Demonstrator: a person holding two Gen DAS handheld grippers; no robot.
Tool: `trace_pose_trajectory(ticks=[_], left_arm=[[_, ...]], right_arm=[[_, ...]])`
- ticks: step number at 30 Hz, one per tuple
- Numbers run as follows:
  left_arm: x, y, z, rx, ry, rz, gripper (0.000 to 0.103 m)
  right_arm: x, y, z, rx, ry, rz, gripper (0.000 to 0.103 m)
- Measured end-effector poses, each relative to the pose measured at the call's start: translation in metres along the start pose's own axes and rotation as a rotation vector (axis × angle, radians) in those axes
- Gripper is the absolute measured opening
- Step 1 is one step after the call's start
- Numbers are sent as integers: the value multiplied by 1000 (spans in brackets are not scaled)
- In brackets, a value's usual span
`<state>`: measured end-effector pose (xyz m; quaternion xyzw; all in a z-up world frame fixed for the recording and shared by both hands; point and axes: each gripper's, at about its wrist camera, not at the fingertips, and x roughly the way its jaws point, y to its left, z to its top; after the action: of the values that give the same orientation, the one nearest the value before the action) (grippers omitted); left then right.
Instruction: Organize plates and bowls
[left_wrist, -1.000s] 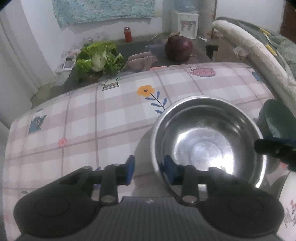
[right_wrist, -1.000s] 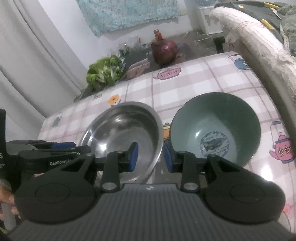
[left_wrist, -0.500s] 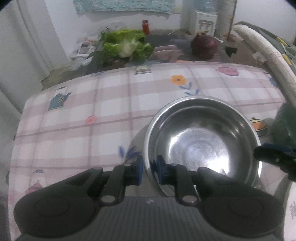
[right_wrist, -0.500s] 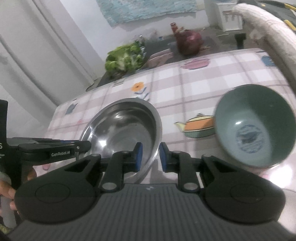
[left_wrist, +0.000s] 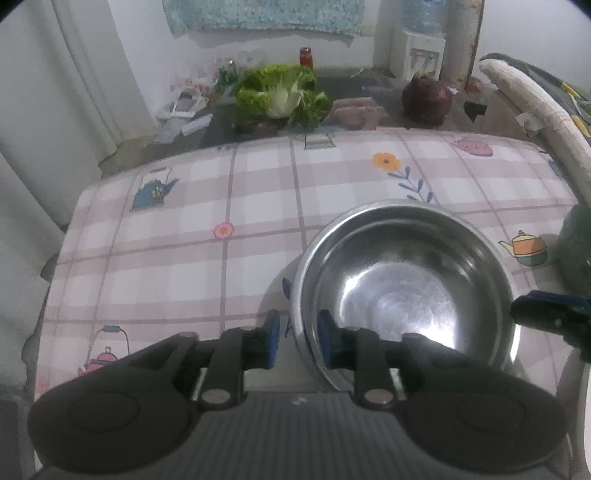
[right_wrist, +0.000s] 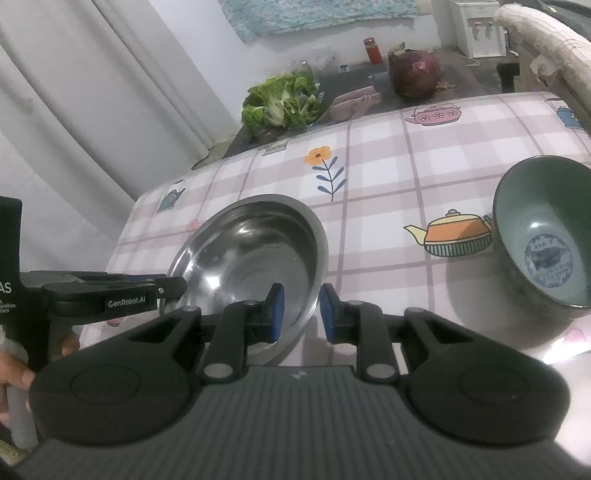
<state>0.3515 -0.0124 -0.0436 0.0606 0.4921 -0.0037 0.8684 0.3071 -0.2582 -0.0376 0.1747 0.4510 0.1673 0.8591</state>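
Note:
A steel bowl sits on the checked tablecloth. My left gripper is shut on its near left rim, one finger inside and one outside. In the right wrist view my right gripper is shut on the steel bowl's near right rim, opposite the left gripper. A dark green ceramic bowl stands upright to the right, apart from both grippers; its edge shows in the left wrist view.
Beyond the table's far edge lie a lettuce head, a red cabbage, a red jar and small clutter. A padded rail runs along the right. A curtain hangs at the left.
Both grippers have closed from open onto the steel bowl's rim. The steel bowl and the green bowl now stand farther apart.

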Motion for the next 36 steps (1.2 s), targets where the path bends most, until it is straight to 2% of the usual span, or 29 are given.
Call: trace_pose_trajectory(ticks=[4,7,12,18,22,25,30,36], left_arm=[[-14,-2,0,18,-45,18,39],[-28,-3,1,33,-76,27,40],[-56,-10,-1,64,-130,5,43],[-83,-36,0,139,-174,-63,48],[-94,-59,5,187,-184,-185,56],[-96,-81,11,231,-186,-237,58],[-91,-122,22,278,-188,-285,62],[-58,-164,42,243,-139,-327,62]], right_arm=[[-12,-2,1,2,-15,-3,26],[-24,-6,1,4,-32,0,31],[-47,-11,-4,0,-58,-13,46],[-84,-26,-11,-10,-88,-44,49],[-113,-48,-13,-6,-114,-87,52],[-133,-69,-13,15,-138,-133,53],[-153,-101,-10,41,-167,-212,53],[-153,-136,2,73,-172,-246,53]])
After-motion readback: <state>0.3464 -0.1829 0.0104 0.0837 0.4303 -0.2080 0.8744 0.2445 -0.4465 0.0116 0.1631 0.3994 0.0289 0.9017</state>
